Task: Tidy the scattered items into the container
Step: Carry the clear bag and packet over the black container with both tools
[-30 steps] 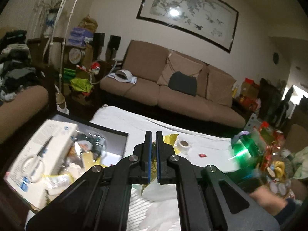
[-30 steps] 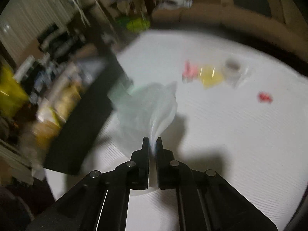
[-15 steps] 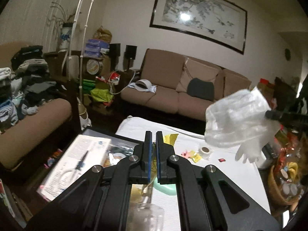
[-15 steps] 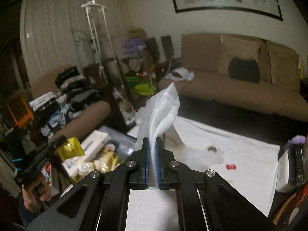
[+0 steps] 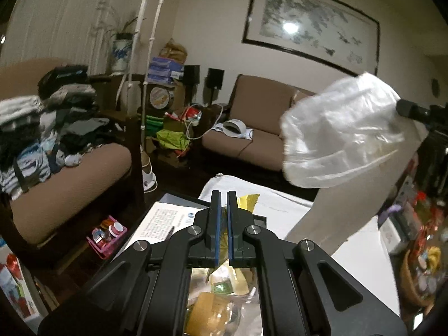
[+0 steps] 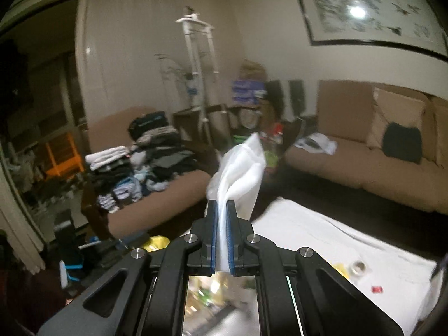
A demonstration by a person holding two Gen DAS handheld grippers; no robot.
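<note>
My left gripper [image 5: 223,196] is shut on a yellow packet [image 5: 248,202] and hovers over the dark-rimmed container [image 5: 182,197], which holds a printed booklet [image 5: 165,221] and mixed items. My right gripper [image 6: 222,205] is shut on a crumpled white plastic bag [image 6: 242,168], lifted high above the white-covered table [image 6: 308,232]. From the left wrist view the same bag [image 5: 336,134] hangs in the air at the right, pinched by the right gripper's fingertips [image 5: 406,109]. A tape roll [image 6: 359,266], a small red item [image 6: 376,289] and a yellow scrap [image 6: 340,269] lie on the cloth.
A brown sofa [image 5: 252,106] stands behind the table. An armchair piled with folded clothes [image 5: 50,123] is at the left, and a pink basket [image 5: 107,235] sits on the floor beside it. A basket of trinkets [image 5: 422,274] is at the table's right end.
The right gripper rose from the tabletop with the white bag and swung left. The left gripper moved back and up with the yellow packet, and the container now lies under it.
</note>
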